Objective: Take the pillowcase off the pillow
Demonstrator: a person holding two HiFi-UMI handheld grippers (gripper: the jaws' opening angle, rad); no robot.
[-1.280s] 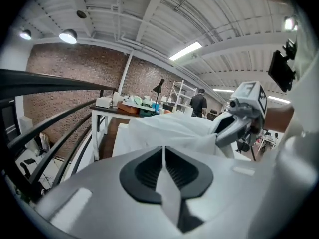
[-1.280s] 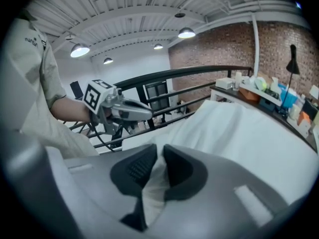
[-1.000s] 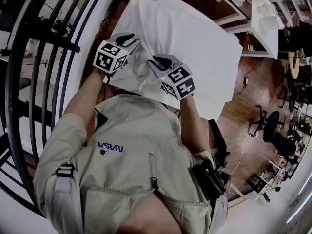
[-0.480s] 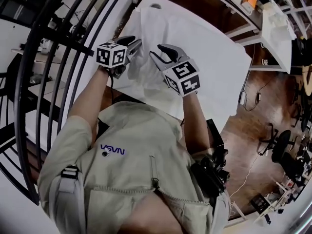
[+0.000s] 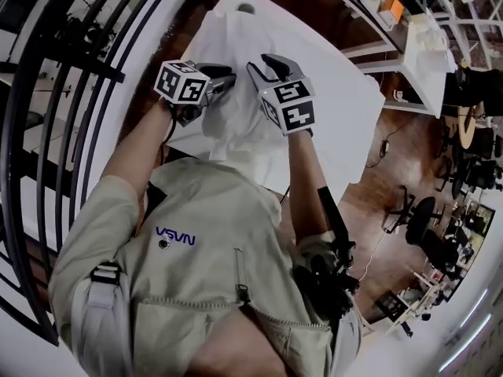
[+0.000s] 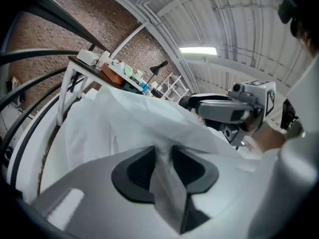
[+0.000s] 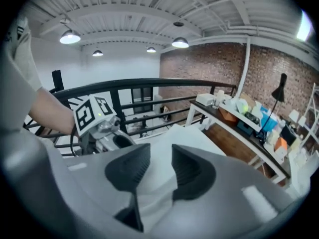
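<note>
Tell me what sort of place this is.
Probably a loft-style workshop or lab in an industrial building: a bare brick wall, industrial pendant lamps hanging from a white ceiling, and office chairs among workstations on a lower level.

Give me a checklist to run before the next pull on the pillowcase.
1. Grip of the left gripper on the pillowcase: ok, a fold is pinched between its jaws.
2. Grip of the right gripper: not ok, its jaws are apart and not pressing on cloth.
3. Gap between the two grippers: ok, they are side by side and not touching.
4. Open end of the pillowcase found: cannot tell.
5. Bulk of the cloth resting on the table: ok.
</note>
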